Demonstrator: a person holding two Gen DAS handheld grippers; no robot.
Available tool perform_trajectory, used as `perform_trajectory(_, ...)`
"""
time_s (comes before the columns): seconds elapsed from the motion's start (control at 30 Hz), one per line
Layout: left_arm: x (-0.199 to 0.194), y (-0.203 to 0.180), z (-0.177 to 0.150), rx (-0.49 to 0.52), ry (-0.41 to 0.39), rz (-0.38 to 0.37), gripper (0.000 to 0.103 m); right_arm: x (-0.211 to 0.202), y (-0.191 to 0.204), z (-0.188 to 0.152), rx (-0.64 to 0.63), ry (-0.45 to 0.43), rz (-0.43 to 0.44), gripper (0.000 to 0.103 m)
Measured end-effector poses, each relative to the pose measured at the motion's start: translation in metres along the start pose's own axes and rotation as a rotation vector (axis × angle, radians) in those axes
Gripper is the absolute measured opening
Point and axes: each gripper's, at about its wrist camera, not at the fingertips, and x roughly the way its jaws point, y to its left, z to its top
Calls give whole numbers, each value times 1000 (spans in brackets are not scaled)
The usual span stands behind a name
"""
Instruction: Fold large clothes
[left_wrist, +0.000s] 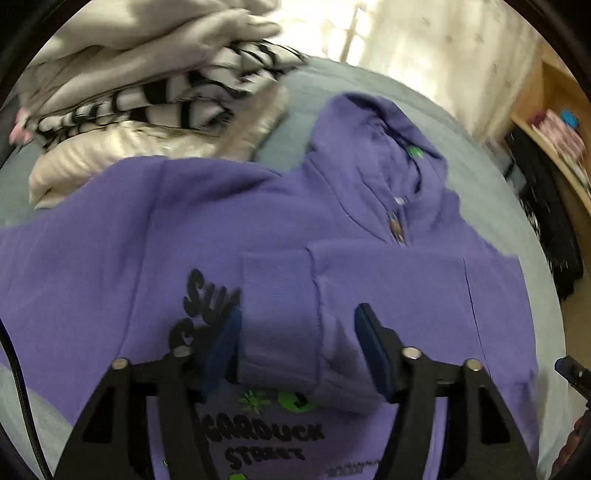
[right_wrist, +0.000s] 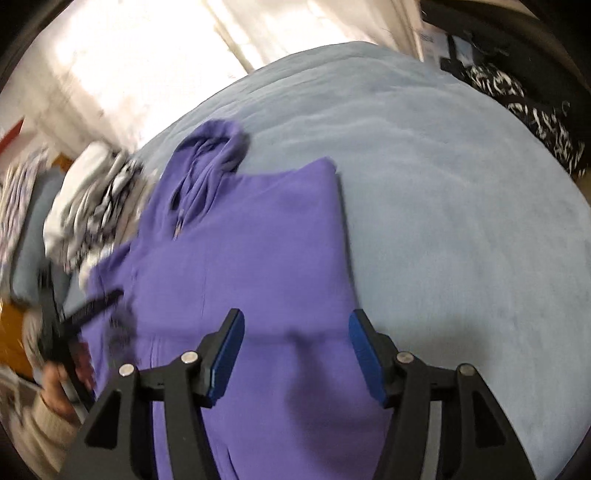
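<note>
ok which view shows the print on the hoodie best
Left wrist view: the black lettering on the purple hoodie is readable below the folded sleeve cuff. Right wrist view shows only plain purple fabric.

You have: one purple hoodie (left_wrist: 229, 221), one pile of folded clothes (left_wrist: 147, 92), one bed (right_wrist: 461, 221), two tools: left tool (left_wrist: 297, 354), right tool (right_wrist: 297, 354).
</note>
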Motion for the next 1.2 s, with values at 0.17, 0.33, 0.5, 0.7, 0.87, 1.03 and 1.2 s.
perform_trajectory(0.17, 12, 8, 5, -22, 37, -6, 66, 35, -17, 47, 80, 13, -7, 59)
perform_trajectory(0.33, 32, 11, 2, -22, 74, 7, 54, 77, -20, 70, 110, 44, -28, 59)
perform_trajectory(0.5, 25, -1, 7, 26, 40, 34, 5, 114, -24, 81, 109, 77, -105, 58)
perform_trajectory(0.7, 4, -4, 30, 42, -88, 54, 2, 93, -5, 80, 4, -71, -111, 11)
perform_trajectory(0.87, 31, 1, 29, 65, -15, 137, 2, 115, -23, 74, 56, -33, -175, 12)
perform_trajectory(1.03, 33, 12, 20, 62, 17, 120, 12, 105, -31, 73, 98, 18, -143, 34)
perform_trajectory(1.2, 13, 15, 8, 32, 58, 0, 36, 74, -37, 49, 87, 84, -41, 36)
